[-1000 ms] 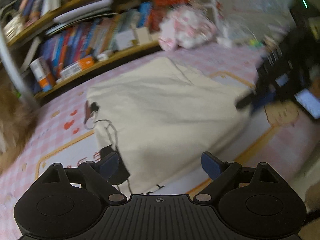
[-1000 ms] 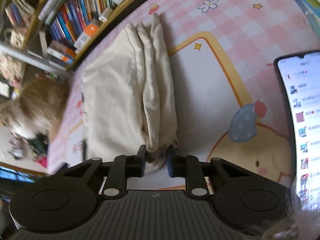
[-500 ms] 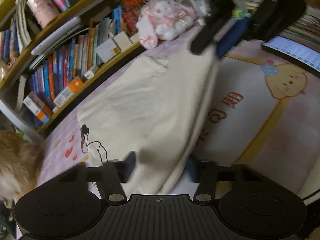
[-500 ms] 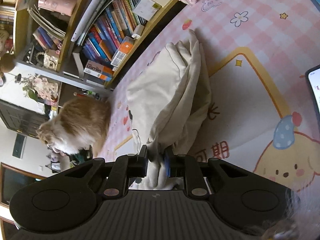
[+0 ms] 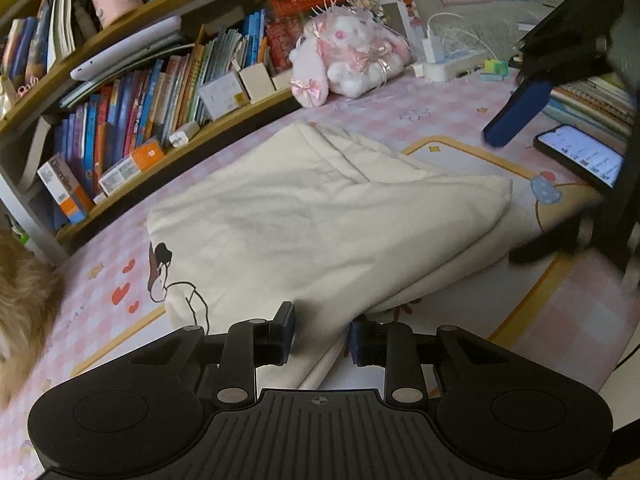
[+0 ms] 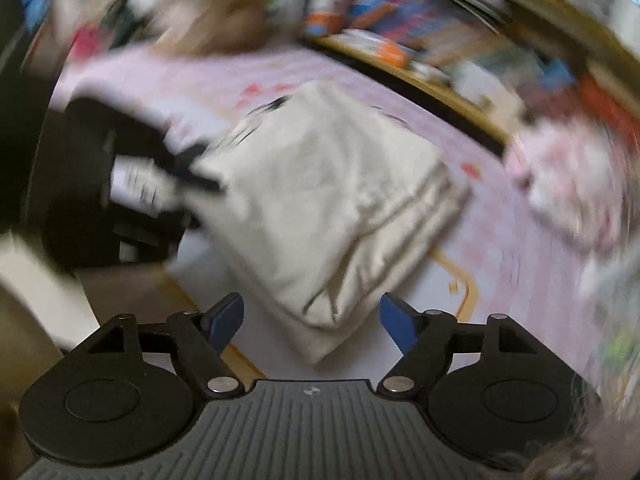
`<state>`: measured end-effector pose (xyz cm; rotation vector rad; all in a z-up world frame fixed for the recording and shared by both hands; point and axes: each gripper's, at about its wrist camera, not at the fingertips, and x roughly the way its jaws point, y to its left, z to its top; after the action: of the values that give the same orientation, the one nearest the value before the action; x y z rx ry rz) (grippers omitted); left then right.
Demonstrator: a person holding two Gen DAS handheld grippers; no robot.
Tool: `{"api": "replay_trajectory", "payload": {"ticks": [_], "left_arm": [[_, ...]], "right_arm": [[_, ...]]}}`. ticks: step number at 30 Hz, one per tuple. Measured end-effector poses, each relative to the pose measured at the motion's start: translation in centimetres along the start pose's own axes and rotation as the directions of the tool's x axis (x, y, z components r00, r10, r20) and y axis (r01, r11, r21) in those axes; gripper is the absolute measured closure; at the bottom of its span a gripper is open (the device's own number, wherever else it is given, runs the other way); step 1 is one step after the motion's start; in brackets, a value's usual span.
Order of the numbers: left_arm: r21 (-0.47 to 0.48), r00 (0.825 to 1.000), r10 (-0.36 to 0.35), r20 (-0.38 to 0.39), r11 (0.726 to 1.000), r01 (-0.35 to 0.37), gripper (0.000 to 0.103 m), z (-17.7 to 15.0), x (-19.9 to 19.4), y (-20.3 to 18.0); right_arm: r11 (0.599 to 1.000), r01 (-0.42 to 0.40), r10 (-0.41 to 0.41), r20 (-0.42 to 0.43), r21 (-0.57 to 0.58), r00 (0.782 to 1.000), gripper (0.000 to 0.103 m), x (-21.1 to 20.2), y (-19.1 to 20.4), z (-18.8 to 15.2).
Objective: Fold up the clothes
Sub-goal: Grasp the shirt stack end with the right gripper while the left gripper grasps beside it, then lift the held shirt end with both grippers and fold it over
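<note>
A cream garment [image 5: 320, 216] with a black cartoon print lies folded on the pink checked mat [image 5: 560, 320]. My left gripper [image 5: 322, 340] is shut on the garment's near edge, with cloth pinched between its blue pads. My right gripper [image 6: 312, 320] is open and empty, just above a near corner of the garment [image 6: 332, 200]; that view is motion-blurred. The right gripper also shows in the left wrist view [image 5: 560, 80], raised at the far right. The left gripper shows in the right wrist view [image 6: 192, 168] at the garment's left edge.
A bookshelf [image 5: 140, 100] full of books runs along the back. A pink plush bunny [image 5: 352, 56] sits at the mat's far edge. A lit phone [image 5: 580, 156] lies at the right. A furry ginger animal [image 5: 20, 300] is at the left.
My right gripper let go of the garment, opened and swung away fast. My left gripper closed on the near edge. The garment now lies flatter on the mat.
</note>
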<state>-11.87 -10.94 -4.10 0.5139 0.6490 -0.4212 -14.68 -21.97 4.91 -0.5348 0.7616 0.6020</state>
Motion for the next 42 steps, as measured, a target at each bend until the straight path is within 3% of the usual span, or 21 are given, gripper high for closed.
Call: {"api": "replay_trajectory", "payload": {"ticks": [5, 8, 10, 12, 16, 25, 29, 33, 36, 40, 42], "left_arm": [[-0.009, 1.000, -0.006, 0.004, 1.000, 0.006, 0.073, 0.1, -0.1, 0.2], [-0.006, 1.000, -0.008, 0.003, 1.000, 0.008, 0.072, -0.3, -0.1, 0.3], [0.012, 1.000, -0.005, 0.005, 1.000, 0.005, 0.072, -0.6, -0.1, 0.2], [0.047, 1.000, 0.007, 0.004, 0.999, -0.007, 0.072, -1.0, -0.1, 0.0], [0.109, 0.999, 0.042, -0.001, 0.993, -0.042, 0.072, -1.9, -0.2, -0.1], [0.179, 0.992, 0.122, -0.005, 0.977, -0.120, 0.070, -3.7, 0.0, 0.6], [0.234, 0.985, 0.168, 0.028, 0.957, -0.170, 0.063, -4.1, 0.0, -0.1], [0.287, 0.976, 0.211, 0.058, 0.932, -0.219, 0.047, -4.5, 0.0, -0.5], [0.300, 0.974, 0.216, 0.063, 0.927, -0.225, 0.045, -4.5, 0.0, -0.3], [0.304, 0.978, 0.199, 0.060, 0.930, -0.208, 0.051, -4.5, -0.1, -0.3], [0.302, 0.983, 0.175, 0.051, 0.936, -0.183, 0.072, -4.4, -0.3, -0.3]], "right_arm": [[0.955, 0.089, -0.093, -0.001, -0.282, 0.996, 0.030, 3.0, 3.0, -0.5], [0.915, 0.133, -0.146, -0.004, -0.382, 0.989, 0.038, 4.4, 3.6, -0.7], [0.912, 0.125, -0.147, -0.028, -0.390, 0.989, 0.057, 5.0, 3.3, -0.6], [0.921, 0.102, -0.133, -0.059, -0.376, 0.989, 0.070, 5.5, 2.8, -0.4], [0.932, 0.096, -0.125, -0.059, -0.350, 0.990, 0.082, 5.3, 2.3, -0.3], [0.941, 0.105, -0.126, -0.046, -0.323, 0.991, 0.084, 4.6, 2.1, -0.3], [0.941, 0.101, -0.125, -0.053, -0.324, 0.991, 0.084, 4.9, 2.1, -0.4], [0.941, 0.102, -0.125, -0.054, -0.322, 0.991, 0.083, 5.0, 2.2, -0.5], [0.942, 0.103, -0.126, -0.053, -0.319, 0.991, 0.083, 5.0, 2.2, -0.6], [0.944, 0.103, -0.126, -0.052, -0.314, 0.991, 0.083, 5.0, 2.2, -0.6], [0.945, 0.102, -0.124, -0.051, -0.311, 0.991, 0.083, 4.9, 2.2, -0.6]]}}
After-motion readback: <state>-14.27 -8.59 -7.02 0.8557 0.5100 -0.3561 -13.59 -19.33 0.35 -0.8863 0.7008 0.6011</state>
